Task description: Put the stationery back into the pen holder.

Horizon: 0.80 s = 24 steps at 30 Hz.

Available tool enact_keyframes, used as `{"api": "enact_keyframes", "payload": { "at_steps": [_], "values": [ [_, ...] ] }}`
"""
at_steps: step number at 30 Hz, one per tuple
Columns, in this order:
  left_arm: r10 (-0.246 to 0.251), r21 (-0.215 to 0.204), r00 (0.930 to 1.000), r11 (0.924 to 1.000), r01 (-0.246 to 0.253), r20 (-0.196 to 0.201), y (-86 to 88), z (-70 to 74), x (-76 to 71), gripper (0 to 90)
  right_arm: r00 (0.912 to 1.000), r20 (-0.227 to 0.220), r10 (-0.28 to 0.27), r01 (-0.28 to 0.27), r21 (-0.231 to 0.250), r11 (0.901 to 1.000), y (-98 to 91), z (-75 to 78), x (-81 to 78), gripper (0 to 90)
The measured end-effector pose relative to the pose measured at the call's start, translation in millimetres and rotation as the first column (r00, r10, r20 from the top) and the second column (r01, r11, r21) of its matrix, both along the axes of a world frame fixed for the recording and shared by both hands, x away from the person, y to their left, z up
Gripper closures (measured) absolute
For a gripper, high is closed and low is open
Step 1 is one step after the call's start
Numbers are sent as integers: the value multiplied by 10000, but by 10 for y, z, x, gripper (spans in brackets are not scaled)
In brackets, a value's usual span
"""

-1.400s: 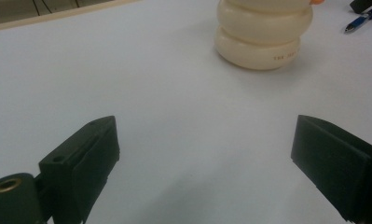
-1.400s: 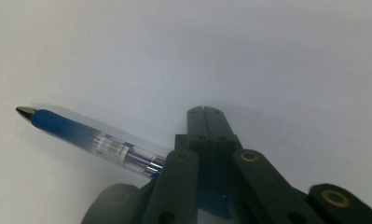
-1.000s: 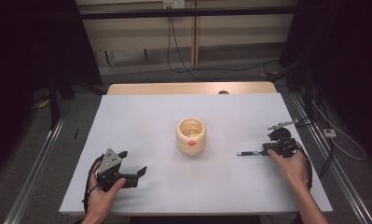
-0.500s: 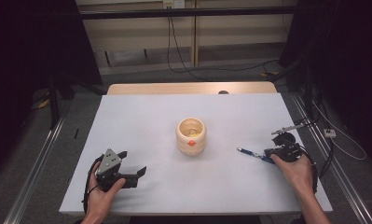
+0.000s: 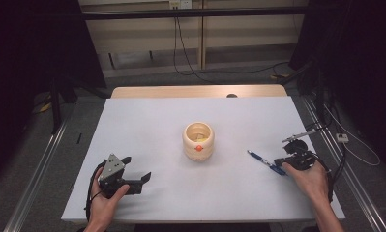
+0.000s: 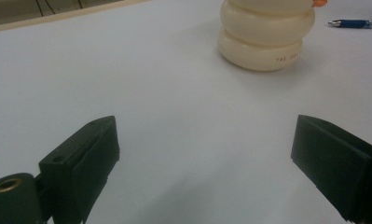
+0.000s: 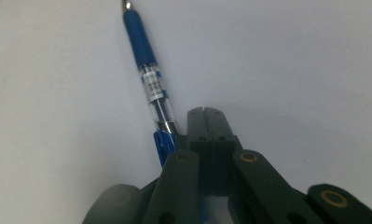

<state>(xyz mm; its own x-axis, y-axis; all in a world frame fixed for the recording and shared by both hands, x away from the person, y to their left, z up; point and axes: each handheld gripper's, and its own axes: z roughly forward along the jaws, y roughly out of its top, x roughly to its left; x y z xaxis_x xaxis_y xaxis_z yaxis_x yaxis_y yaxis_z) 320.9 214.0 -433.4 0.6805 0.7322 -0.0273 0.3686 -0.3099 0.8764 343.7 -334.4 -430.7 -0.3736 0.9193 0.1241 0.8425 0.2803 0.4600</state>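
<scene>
Right gripper (image 7: 204, 111): jaws fully together, pads meeting w/ no gap, nothing between them. Blue pen (image 7: 146, 70) lies just beside the jaws on their left in the right gripper view; its rear blue cap end sits against the side of the left jaw body, outside the pads, so not clamped. Pen barrel runs away from the gripper: clear mid section, blue rubber grip, metal tip at the far end. Pen is flat on the white table (image 7: 291, 56).

High view: right gripper (image 5: 279, 166) sits near the table's right edge, jaws pointing left toward centre. Right hand (image 5: 310, 178) wraps the body from behind, forearm entering from the bottom edge, angled slightly inward. Pen (image 5: 260, 160) extends from the jaw tips toward the table's centre, tip nearest the pot.

Left gripper (image 6: 207, 154): jaws wide apart, nothing between them, bare table between the pads. High view: left gripper (image 5: 135, 180) rests low over the near-left part of the table (image 5: 147, 125), jaws aimed right; left hand (image 5: 106, 200) grips it from below/behind.

Cream ribbed pot (image 5: 198, 140) stands upright at table centre, orange mark on its front, well apart from both grippers. Seen also in the left gripper view (image 6: 266, 35), ahead and to the right.
</scene>
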Motion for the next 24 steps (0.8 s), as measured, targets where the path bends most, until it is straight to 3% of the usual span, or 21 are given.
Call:
{"api": "enact_keyframes", "payload": {
  "at_steps": [7,10,14,19,22,24],
  "values": [
    [52,22,10000,10000,-52,-43,2,1,0,78,9992,-117,370,-368,125,9992,35,8,-10,900],
    [55,39,10000,10000,-55,-37,7,1,1,78,9991,53,430,-430,179,9989,34,21,-11,900],
    [58,24,10000,10000,-58,-27,7,-2,4,78,9963,660,550,-566,236,9981,-8,81,-26,897],
    [198,-1,9998,9998,-198,-90,15,-10,13,78,9876,1319,855,-931,521,9943,-26,144,-44,771],
    [112,48,9999,9999,-112,-48,17,-2,10,78,9799,1657,1109,-1278,954,9872,-4,154,-38,584],
    [116,55,9999,9999,-116,-2,10,-4,11,78,9681,1992,1520,-1773,1163,9773,33,156,-37,430]
  ]
}}
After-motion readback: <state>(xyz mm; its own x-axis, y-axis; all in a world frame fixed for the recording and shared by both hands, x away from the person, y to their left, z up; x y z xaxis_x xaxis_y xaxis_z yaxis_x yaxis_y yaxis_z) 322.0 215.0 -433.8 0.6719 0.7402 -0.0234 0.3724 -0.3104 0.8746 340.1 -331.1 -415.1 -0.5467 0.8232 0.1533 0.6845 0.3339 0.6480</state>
